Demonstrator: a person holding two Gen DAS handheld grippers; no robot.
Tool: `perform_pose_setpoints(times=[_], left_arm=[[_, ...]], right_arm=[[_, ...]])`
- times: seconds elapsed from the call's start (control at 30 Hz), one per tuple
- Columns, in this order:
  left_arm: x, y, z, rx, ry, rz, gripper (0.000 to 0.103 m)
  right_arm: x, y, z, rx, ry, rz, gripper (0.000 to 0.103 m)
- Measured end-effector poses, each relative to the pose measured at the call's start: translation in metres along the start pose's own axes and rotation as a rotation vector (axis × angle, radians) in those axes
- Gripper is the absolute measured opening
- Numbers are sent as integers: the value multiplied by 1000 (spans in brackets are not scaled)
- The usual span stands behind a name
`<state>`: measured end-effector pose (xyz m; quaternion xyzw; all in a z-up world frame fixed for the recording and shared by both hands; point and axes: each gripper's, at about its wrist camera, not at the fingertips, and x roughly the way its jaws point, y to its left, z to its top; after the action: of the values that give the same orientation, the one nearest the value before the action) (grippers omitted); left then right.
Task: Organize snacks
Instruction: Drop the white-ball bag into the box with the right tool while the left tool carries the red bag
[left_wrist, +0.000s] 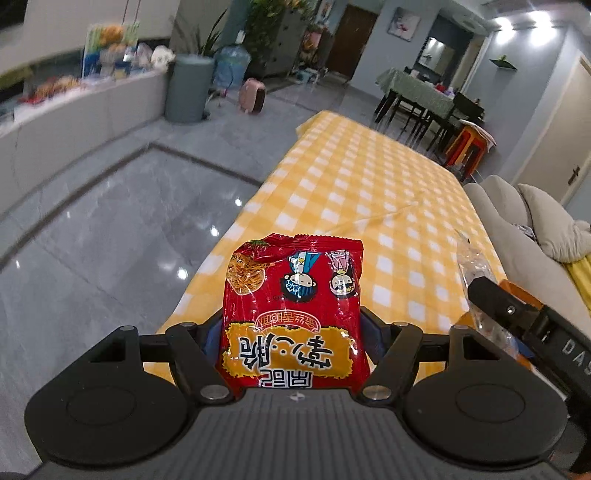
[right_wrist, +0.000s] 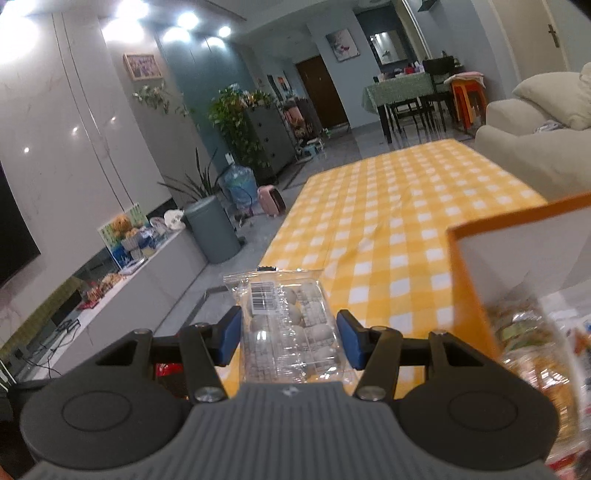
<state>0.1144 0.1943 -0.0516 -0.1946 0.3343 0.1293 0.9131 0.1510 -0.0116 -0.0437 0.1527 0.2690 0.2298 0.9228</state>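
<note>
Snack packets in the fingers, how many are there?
2: a red noodle packet between the left gripper's fingers, a clear packet between the right gripper's. The orange box holds more, blurred.

A grey glossy tile floor (left_wrist: 122, 221) with dark inlay lines mirrors the ceiling lights (right_wrist: 177, 26). A long table under a yellow checked cloth (left_wrist: 354, 177) runs away from the cameras. A beige sofa (right_wrist: 528, 147) stands along one side of it; opposite, a low white cabinet (right_wrist: 155, 273) lines a pale marble wall. A grey bin (right_wrist: 214, 236) and leafy plants (right_wrist: 236, 118) stand near the cabinet's end. Farther off are a dining table with a green cloth (right_wrist: 399, 90), dark chairs, orange stools (right_wrist: 467, 96) and a brown door (right_wrist: 321, 92).
</note>
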Motion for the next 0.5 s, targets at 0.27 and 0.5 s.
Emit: perform_pose_setpoints(times=[0.27,0.5], left_arm=[[-19,-62,-5,36,-47,-54,81],[-19,-124,-25,162,-81,-41,81]], right_arm=[[-61,-33,42,-28,-70,-22,54],[-106,-84,100,-218,-20,7,54]])
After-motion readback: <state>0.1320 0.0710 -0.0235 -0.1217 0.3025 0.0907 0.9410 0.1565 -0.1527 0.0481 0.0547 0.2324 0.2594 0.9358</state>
